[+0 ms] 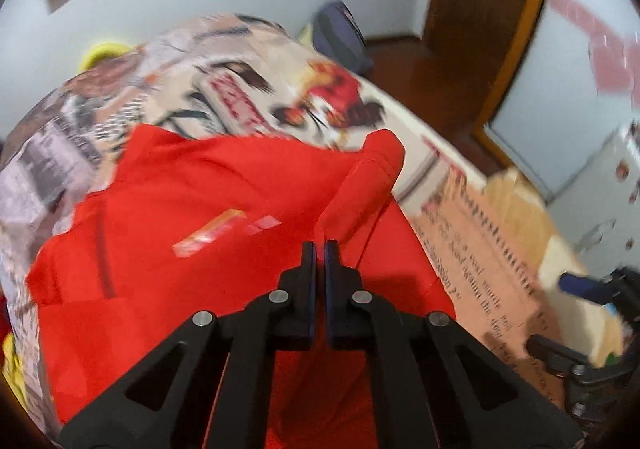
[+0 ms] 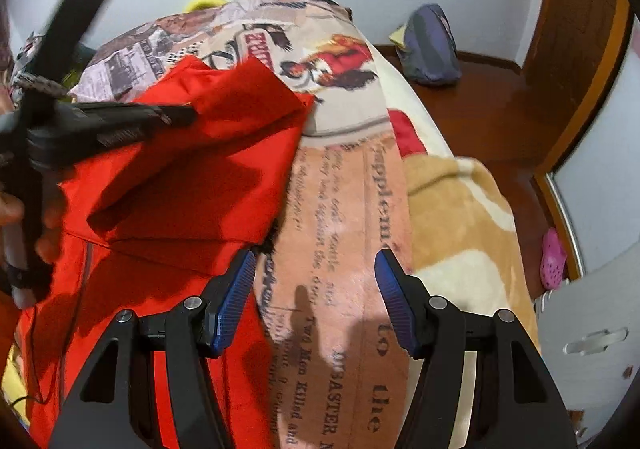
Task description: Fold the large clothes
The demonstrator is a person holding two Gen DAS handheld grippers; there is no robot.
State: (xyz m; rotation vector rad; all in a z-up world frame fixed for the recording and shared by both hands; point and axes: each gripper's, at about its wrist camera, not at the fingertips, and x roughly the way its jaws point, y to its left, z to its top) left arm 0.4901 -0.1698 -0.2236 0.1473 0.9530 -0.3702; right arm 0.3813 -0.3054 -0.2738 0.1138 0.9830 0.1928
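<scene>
A large red garment (image 1: 192,185) lies spread on a bed with a printed newspaper-pattern bedspread (image 1: 224,81). My left gripper (image 1: 320,249) is shut, with a fold of the red cloth pinched between its tips and a sleeve-like part (image 1: 368,177) pulled up from it. In the right wrist view the left gripper (image 2: 188,115) reaches in from the left, a hand behind it, and holds a raised flap of the red garment (image 2: 224,137). My right gripper (image 2: 316,261) stands open above the bedspread (image 2: 344,209), just right of the garment's edge, with nothing between its pads.
A tan and cream blanket (image 2: 452,217) lies at the bed's right side. Beyond it is a wooden floor (image 2: 488,97) with a blue-grey bag (image 2: 432,45) by the wall and a pink shoe (image 2: 554,257). White cabinet doors (image 2: 600,329) stand at the right.
</scene>
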